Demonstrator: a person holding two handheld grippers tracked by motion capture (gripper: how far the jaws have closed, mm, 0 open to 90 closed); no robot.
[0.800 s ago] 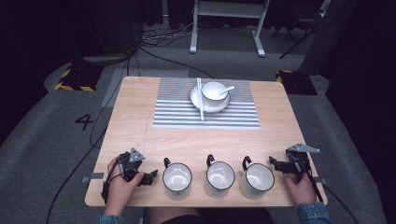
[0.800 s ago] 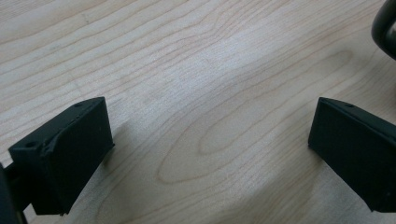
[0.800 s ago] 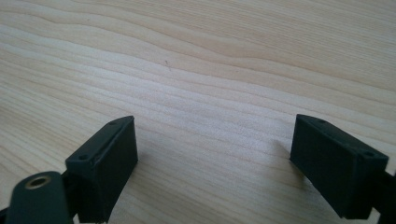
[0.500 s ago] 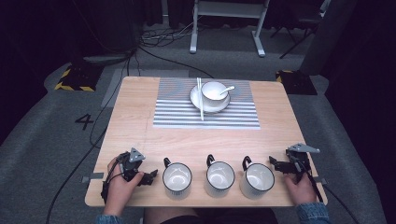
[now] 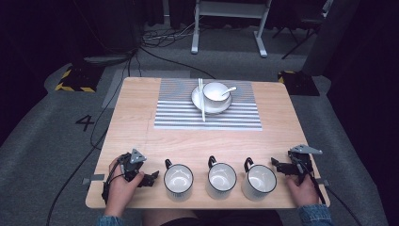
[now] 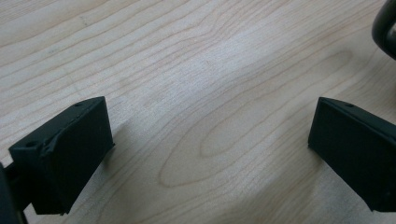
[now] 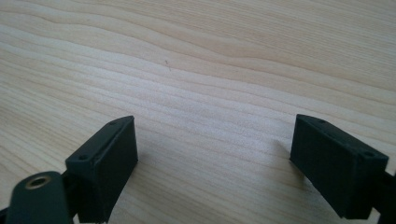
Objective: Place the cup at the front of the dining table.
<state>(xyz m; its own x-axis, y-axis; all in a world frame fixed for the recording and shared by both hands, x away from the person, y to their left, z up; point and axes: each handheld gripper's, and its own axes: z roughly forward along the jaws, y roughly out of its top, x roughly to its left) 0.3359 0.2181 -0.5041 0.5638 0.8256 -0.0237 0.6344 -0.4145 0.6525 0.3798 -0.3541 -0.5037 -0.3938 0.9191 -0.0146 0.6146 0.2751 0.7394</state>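
Three white mugs with black handles stand in a row near the table's front edge: left mug (image 5: 178, 181), middle mug (image 5: 221, 179), right mug (image 5: 259, 181). My left gripper (image 5: 149, 178) rests on the table just left of the left mug, jaws wide apart over bare wood (image 6: 210, 135). A dark curved edge of that mug's handle (image 6: 385, 25) shows at the top right of the left gripper view. My right gripper (image 5: 278, 165) lies at the right of the row, open, with only wood between its jaws (image 7: 215, 149).
A striped placemat (image 5: 207, 115) lies at the table's far middle. On it sits a white plate (image 5: 203, 103) with a bowl (image 5: 215, 92), a spoon (image 5: 229, 90) and chopsticks (image 5: 201, 99). Cables run over the floor at the left.
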